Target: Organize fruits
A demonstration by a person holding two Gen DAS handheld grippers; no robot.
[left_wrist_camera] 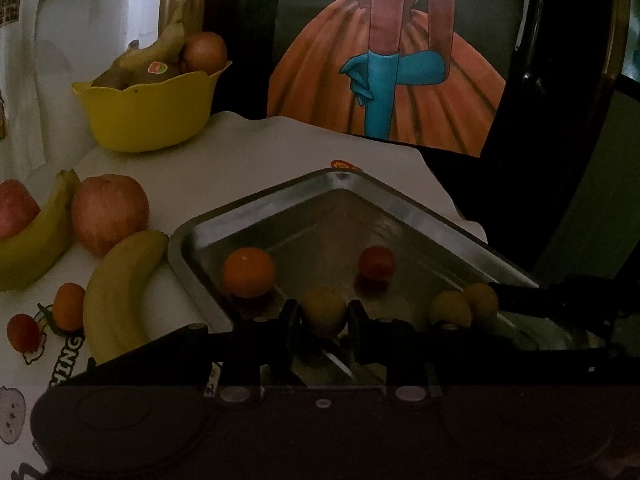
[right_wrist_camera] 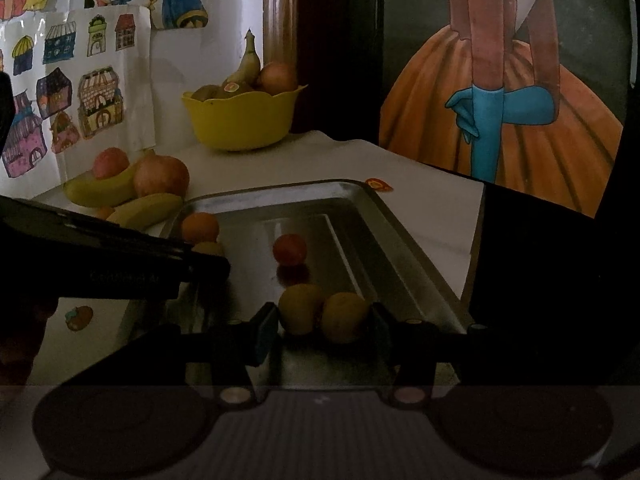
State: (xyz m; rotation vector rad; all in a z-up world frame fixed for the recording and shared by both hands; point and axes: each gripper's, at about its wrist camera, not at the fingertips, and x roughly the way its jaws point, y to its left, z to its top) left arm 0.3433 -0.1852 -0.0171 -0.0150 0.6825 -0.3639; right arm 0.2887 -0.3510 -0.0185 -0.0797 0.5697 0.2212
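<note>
A steel tray (left_wrist_camera: 404,200) (right_wrist_camera: 400,232) lies on the white table. In it are an orange (left_wrist_camera: 249,272) (right_wrist_camera: 200,227), a small red fruit (left_wrist_camera: 376,263) (right_wrist_camera: 290,249) and three small yellow fruits. My left gripper (left_wrist_camera: 323,318) stands with its fingers close on either side of one yellow fruit (left_wrist_camera: 323,308); contact is unclear. My right gripper (right_wrist_camera: 325,322) is open around the two other yellow fruits (right_wrist_camera: 300,308), also in the left wrist view (left_wrist_camera: 464,306). The left gripper shows as a dark bar in the right wrist view (right_wrist_camera: 120,256).
A yellow bowl (left_wrist_camera: 150,114) (right_wrist_camera: 242,120) with banana, apple and kiwis stands at the back. Two bananas (left_wrist_camera: 116,292) (right_wrist_camera: 146,208), apples (left_wrist_camera: 110,218) (right_wrist_camera: 160,176), a small orange fruit (left_wrist_camera: 69,306) and a small red one (left_wrist_camera: 23,332) lie left of the tray. The table edge drops off at right.
</note>
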